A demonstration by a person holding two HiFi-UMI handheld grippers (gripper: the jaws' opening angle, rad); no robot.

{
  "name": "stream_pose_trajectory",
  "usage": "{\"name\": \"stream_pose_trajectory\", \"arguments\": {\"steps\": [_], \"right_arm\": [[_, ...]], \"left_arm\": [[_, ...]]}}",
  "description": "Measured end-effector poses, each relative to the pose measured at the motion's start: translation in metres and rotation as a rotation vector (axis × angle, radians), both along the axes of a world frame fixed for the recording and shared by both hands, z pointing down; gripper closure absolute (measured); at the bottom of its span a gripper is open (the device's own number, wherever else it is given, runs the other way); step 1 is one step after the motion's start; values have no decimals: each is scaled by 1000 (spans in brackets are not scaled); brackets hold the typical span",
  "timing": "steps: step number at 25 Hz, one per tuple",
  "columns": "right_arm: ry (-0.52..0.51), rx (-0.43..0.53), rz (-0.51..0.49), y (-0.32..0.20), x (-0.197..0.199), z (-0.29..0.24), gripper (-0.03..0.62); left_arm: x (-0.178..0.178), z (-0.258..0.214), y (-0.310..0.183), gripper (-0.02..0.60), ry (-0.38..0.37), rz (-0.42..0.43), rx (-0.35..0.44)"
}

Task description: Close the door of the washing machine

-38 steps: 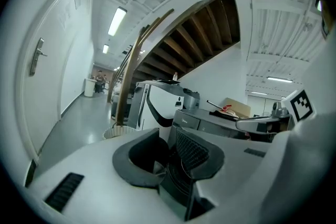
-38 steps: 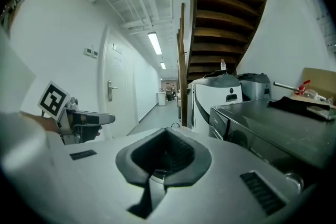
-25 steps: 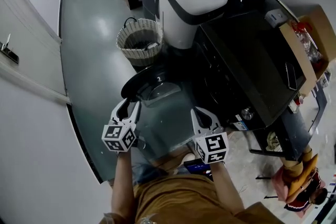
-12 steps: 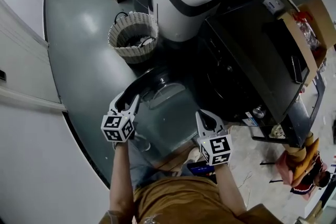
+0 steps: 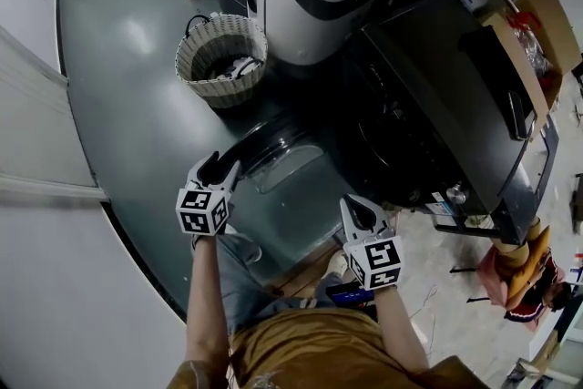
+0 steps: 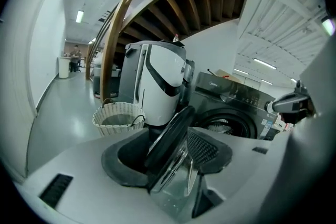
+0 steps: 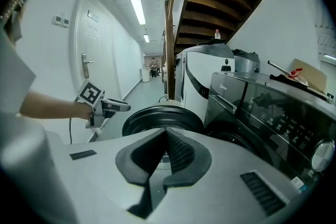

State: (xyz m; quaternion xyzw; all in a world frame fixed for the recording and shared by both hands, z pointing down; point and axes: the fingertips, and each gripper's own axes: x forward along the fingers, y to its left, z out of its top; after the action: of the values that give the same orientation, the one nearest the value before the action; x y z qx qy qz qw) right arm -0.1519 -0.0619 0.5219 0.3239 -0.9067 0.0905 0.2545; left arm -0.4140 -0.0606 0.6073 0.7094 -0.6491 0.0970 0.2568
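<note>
The door [image 5: 273, 141] stood swung wide open from the front of the washing machine [image 5: 428, 114], its glass bulge facing the person and its free edge pointing at the left gripper [image 5: 215, 163]. That gripper's jaws had just been opening and stood spread, the door's rim between them without pad contact. The right gripper [image 5: 360, 209] hovered near the door's inner face, jaws together and empty.
</note>
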Motion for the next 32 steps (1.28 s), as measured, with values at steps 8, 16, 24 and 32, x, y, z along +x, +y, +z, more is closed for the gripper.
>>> {"name": "stream_pose_trajectory", "arguments": {"steps": [8, 16, 24, 32], "right_arm": [[42, -40, 39, 2, 8, 18, 582], [71, -62, 58, 4, 21, 31, 582], [81, -74, 15, 9, 19, 37, 582], [90, -77, -31, 12, 26, 36, 582]], "left_arm": [[-6, 40, -17, 348, -10, 74, -78], [-5, 64, -25, 347, -1, 78, -116], [-5, 66, -24, 345, 22, 63, -148], [-1, 67, -19, 363, 72, 42, -194]]}}
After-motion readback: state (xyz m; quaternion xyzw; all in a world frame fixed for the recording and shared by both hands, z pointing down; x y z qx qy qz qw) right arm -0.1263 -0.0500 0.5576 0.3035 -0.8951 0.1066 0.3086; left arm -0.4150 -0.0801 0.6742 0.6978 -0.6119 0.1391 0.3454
